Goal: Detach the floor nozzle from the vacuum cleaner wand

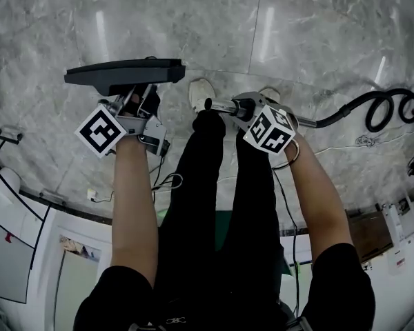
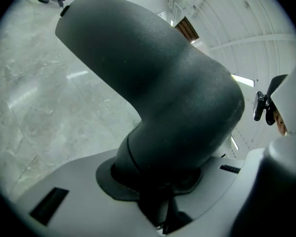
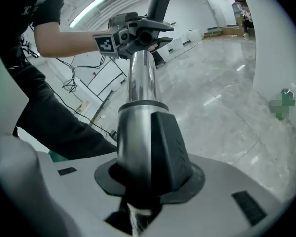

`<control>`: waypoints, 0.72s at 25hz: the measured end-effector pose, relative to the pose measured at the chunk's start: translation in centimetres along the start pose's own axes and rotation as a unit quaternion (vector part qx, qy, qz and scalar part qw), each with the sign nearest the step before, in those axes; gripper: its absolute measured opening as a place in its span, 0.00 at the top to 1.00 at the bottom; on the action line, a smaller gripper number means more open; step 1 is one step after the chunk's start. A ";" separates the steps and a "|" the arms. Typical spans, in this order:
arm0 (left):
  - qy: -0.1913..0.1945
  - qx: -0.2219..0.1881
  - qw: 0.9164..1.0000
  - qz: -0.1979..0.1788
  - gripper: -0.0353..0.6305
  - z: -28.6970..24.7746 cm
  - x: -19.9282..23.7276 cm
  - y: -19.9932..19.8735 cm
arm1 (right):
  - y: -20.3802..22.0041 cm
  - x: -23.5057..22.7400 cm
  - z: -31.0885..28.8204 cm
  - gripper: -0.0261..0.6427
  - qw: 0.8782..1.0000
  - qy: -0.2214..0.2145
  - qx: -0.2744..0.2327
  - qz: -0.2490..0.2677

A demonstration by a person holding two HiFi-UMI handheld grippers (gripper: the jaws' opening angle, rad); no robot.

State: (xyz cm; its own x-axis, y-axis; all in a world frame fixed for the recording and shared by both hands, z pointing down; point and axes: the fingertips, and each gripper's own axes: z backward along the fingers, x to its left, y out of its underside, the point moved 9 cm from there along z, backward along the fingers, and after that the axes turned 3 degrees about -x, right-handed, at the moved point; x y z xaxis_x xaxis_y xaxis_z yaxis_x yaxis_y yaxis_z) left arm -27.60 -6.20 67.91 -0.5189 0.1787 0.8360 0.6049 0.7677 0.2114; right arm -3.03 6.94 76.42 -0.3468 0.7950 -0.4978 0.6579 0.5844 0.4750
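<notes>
The left tongs pinch the bent neck of the dark grey, flat-headed plastic floor nozzle, which hangs in the air above the pale marble floor. Further right, the right tongs clamp the chrome metal vacuum wand at its black collar. The wand's free end appears apart from the nozzle, so the pull-off looks done. Next, I judge, each part should be lowered gently to the floor.
</notes>
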 end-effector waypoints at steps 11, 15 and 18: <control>-0.011 0.000 0.999 0.041 0.78 -0.4 1.3 1.3 | 0.2 0.4 -1.1 0.75 1.000 -0.002 0.007 -0.007; -0.016 0.016 0.999 0.049 0.78 -1.3 1.3 2.5 | 0.7 0.0 -1.2 0.75 1.000 0.005 0.013 -0.013; -0.016 0.017 0.998 0.060 0.78 -1.8 1.4 2.8 | 0.4 -0.6 -1.4 0.75 1.000 0.015 0.012 -0.022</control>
State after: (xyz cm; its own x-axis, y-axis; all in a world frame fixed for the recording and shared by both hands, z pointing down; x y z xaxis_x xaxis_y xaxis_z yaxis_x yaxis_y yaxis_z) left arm -25.52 -4.92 70.54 -0.4631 0.2893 0.8377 0.6433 0.7600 0.0931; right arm -3.51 6.94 77.91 -0.3962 0.7731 -0.4953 0.6573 0.6155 0.4349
